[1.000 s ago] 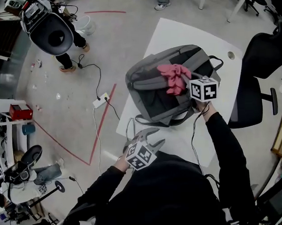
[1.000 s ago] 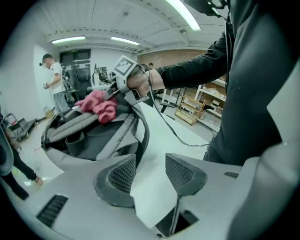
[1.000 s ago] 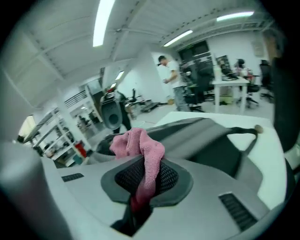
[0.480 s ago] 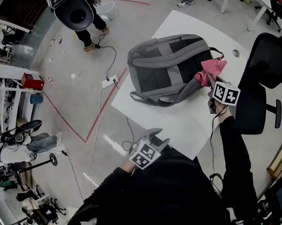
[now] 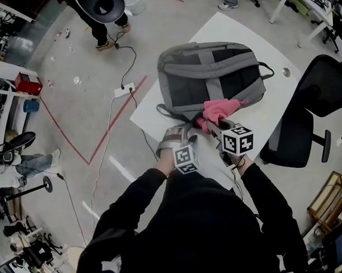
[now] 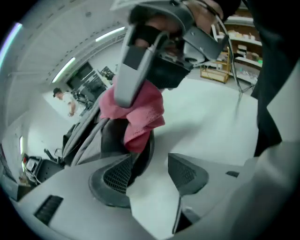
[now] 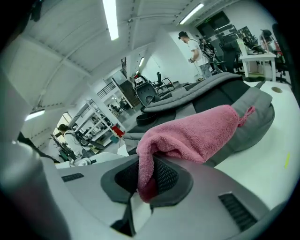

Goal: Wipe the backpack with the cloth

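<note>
Left gripper (image 5: pixel 179 137): near table (image 5: pixel 234 30) edge, jaws spread, just been opening, nothing between.
Right gripper (image 5: pixel 215 127): clamped on pink cloth (image 5: pixel 220 110) at the backpack's near edge.
Backpack (image 5: pixel 213 70): flat, beyond.
Suggested: steady backpack, press cloth flat, stroke away.

1. The person wears a black long-sleeved top (image 5: pixel 202 227).
2. Its left sleeve (image 5: pixel 134 201) and right sleeve (image 5: pixel 268 194) are plain black and reach the wrists.
3. The left gripper (image 5: pixel 179 137) and right gripper (image 5: pixel 211 125) have smooth, light-grey moulded bodies.
4. Each jaw carries a dark pad (image 6: pixel 117 174) with a fine mesh texture.
5. Each gripper bears a white cube (image 5: pixel 186 159) printed with black square markers.
6. A thin black cable (image 6: pixel 234 70) trails from the right gripper.
</note>
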`<state>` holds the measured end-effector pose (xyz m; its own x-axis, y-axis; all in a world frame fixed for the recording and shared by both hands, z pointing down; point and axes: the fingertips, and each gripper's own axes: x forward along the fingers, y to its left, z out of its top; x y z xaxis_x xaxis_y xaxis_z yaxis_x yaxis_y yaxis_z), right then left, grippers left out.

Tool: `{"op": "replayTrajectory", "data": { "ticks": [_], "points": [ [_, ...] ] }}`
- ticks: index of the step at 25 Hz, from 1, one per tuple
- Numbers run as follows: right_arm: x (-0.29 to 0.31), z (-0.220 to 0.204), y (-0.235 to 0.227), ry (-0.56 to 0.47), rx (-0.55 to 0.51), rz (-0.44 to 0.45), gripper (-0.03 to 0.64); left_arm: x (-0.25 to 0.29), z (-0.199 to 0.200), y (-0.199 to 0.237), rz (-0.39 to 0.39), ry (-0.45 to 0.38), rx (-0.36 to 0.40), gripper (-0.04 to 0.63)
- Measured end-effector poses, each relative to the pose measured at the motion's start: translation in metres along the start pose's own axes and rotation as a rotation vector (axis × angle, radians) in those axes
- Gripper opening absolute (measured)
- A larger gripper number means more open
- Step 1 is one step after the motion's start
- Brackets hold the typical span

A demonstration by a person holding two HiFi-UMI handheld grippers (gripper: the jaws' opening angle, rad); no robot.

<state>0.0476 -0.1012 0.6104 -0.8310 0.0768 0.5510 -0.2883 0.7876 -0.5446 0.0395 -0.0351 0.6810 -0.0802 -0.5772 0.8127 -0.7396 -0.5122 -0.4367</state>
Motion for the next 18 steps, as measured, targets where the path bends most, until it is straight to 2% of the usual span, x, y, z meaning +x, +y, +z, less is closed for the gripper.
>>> {"op": "replayTrajectory", "data": {
  "ticks": [2, 3, 5, 6, 8, 10, 12, 15, 18],
  "points": [
    [-0.004, 0.004, -0.011, -0.001, -0.011, -0.03, 0.051, 0.021, 0.008, 0.005, 0.054, -0.022, 0.052, 0.241],
    [-0.008, 0.008, -0.021, -0.011, -0.003, -0.051, 0.051, 0.029, 0.01, 0.01, 0.078, -0.029, 0.039, 0.216],
    [-0.023, 0.023, -0.045, -0.053, 0.019, -0.096, 0.051, 0.034, 0.011, 0.014, 0.05, -0.039, -0.039, 0.068],
    [-0.033, 0.033, -0.059, -0.083, 0.031, -0.128, 0.051, 0.031, 0.013, 0.012, 0.003, -0.048, -0.073, 0.063],
    [-0.059, 0.051, -0.097, -0.155, 0.075, -0.215, 0.051, 0.013, 0.021, 0.005, -0.086, -0.093, -0.084, 0.055],
    [-0.088, 0.068, -0.136, -0.233, 0.141, -0.313, 0.051, -0.019, 0.035, 0.008, -0.135, -0.169, -0.078, 0.054],
    [-0.112, 0.085, -0.166, -0.299, 0.181, -0.391, 0.051, -0.057, 0.052, 0.028, -0.155, -0.248, -0.115, 0.052],
    [-0.131, 0.104, -0.185, -0.371, 0.197, -0.432, 0.051, -0.098, 0.076, 0.076, -0.16, -0.302, -0.136, 0.053],
    [-0.125, 0.122, -0.172, -0.397, 0.164, -0.396, 0.051, -0.101, 0.089, 0.13, -0.17, -0.285, -0.096, 0.054]
  ]
}}
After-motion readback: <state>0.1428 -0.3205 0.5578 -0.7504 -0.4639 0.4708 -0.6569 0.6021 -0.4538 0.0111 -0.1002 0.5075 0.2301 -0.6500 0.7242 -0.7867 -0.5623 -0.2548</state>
